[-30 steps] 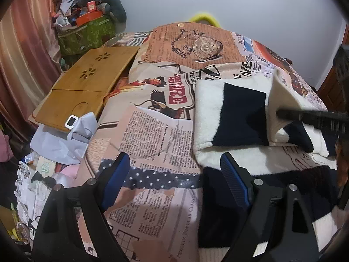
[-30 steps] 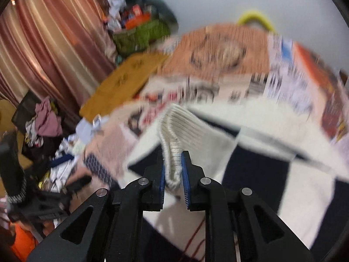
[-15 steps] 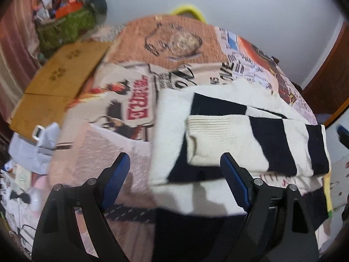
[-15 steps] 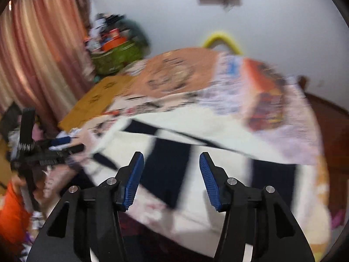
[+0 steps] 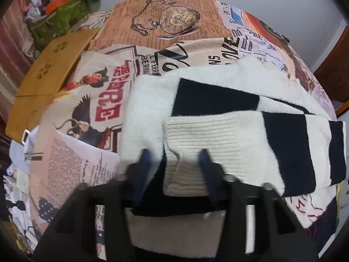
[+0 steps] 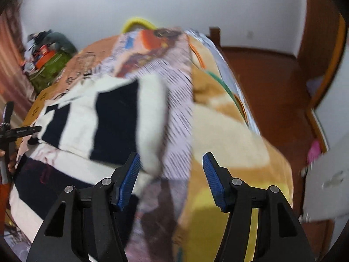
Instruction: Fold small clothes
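A cream and navy block-patterned knit sweater (image 5: 218, 100) lies on the bed with one sleeve (image 5: 283, 144) folded across its body. My left gripper (image 5: 175, 161) is down on the ribbed cream cuff (image 5: 196, 135) of that sleeve. Its jaws are closing, and the cuff puckers between the blurred fingers. In the right wrist view the sweater (image 6: 117, 120) lies to the left. My right gripper (image 6: 171, 174) hovers over the sweater's right edge and the bedspread. Its jaws are opening with nothing held between them.
The bed carries a newspaper-print spread (image 5: 170, 21) and a tan blanket (image 6: 229, 135) at its right side. A wooden lap desk (image 5: 50, 69) and cluttered bags (image 5: 61, 11) lie left of the bed. Red-brown floor (image 6: 272, 76) and a wooden door frame (image 6: 322, 43) are on the right.
My right gripper let go of the cuff, swung off to the right and opened. My left gripper moved over and down onto the folded sleeve's cuff, and its jaws narrowed around it.
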A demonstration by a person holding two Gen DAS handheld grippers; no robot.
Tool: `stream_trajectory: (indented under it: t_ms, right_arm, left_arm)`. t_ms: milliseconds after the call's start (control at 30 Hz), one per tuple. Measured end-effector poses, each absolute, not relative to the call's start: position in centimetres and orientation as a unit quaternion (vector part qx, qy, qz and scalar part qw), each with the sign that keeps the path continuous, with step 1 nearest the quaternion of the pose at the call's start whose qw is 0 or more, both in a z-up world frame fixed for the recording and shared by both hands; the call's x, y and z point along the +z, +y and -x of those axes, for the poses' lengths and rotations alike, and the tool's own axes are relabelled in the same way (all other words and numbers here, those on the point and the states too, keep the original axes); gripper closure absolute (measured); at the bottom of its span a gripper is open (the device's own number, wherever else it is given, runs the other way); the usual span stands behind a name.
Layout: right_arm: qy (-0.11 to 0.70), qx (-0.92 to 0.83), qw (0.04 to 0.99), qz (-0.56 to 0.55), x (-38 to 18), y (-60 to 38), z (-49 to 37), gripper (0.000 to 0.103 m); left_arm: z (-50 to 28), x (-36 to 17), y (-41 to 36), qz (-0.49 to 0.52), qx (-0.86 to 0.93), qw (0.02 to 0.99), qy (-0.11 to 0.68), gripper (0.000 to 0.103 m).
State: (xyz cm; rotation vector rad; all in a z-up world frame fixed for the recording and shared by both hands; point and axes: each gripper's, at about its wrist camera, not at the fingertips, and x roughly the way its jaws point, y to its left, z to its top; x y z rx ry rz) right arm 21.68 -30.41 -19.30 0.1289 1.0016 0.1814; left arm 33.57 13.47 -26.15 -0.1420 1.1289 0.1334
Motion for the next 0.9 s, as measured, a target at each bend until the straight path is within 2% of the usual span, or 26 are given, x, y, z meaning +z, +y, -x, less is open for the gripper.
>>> stream_trajectory:
  t_ms: [167,367,633,733,900]
  right_arm:
    - [0.490,0.114,0.862,-0.059,-20.3,-29.0,-21.8,0.047]
    - [0.484,0.138,0.863,-0.036,-21.1,-26.6,-22.9,0.047]
    - [0.447,0.136,0.884,-0.020,-19.7,-25.5,-23.1,0.047]
    - [0.439,0.139,0.887,-0.023,-19.0,-25.3,-23.1,0.047]
    - [0.437,0.153,0.886,-0.026,-18.2,-24.7,-22.7,0.047]
  left_arm:
    - [-33.9,-25.3,13.3,0.068,0.080,0.840,0.532,0.099]
    - [-33.2,-21.8,12.1,0.046,0.084,0.868,0.487,0.099]
    - [-31.3,-14.2,11.3,0.010,0.078,0.918,0.390,0.099]
    - [-31.4,-14.3,12.5,0.019,0.081,0.915,0.396,0.099]
    - [-31.6,-19.3,14.4,0.030,0.091,0.884,0.457,0.099]
